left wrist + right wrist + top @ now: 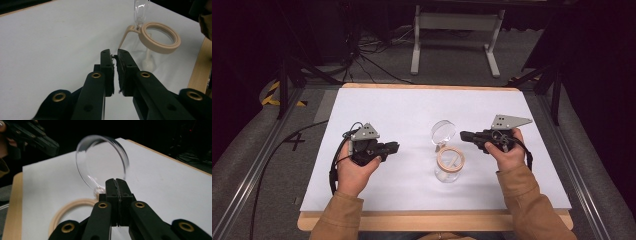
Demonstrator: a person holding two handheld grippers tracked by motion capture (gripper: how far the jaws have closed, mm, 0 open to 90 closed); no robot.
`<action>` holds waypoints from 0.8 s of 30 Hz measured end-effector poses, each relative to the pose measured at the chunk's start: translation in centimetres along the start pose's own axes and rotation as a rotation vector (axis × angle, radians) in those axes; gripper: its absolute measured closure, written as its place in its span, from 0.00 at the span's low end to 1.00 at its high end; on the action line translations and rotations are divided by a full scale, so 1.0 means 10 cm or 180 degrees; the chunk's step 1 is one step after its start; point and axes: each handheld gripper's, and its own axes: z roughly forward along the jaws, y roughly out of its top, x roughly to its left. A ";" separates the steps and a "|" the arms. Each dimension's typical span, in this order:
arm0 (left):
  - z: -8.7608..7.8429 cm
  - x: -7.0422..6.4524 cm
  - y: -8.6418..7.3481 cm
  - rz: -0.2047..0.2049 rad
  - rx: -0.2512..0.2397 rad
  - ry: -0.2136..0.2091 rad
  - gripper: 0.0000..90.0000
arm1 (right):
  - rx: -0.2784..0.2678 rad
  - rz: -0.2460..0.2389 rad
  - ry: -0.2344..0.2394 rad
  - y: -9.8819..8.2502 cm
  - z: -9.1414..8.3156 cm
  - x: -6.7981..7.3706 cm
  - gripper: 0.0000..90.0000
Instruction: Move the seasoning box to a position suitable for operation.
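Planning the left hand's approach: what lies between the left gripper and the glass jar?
Nothing: in the high view only bare white table cover separates the left gripper from the glass jar.

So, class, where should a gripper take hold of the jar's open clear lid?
Grip the lid by its thin rim away from the hinge, probably from the right gripper side: it stands tilted open behind the jar, its edge facing that gripper.

In the right gripper view the clear lid (101, 162) is blurred along its right rim, and the closed jaws hide its lower edge. The tan ring (72, 206) runs under the gripper there. In the left gripper view the lid (140, 11) (mostly) is cut off by the top edge.
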 end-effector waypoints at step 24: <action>0.22 0.14 0.11 0.0051 0.0296 0.0007 0.84 | 0.0961 0.0178 -0.0239 -0.59 0.08 -0.08 1.00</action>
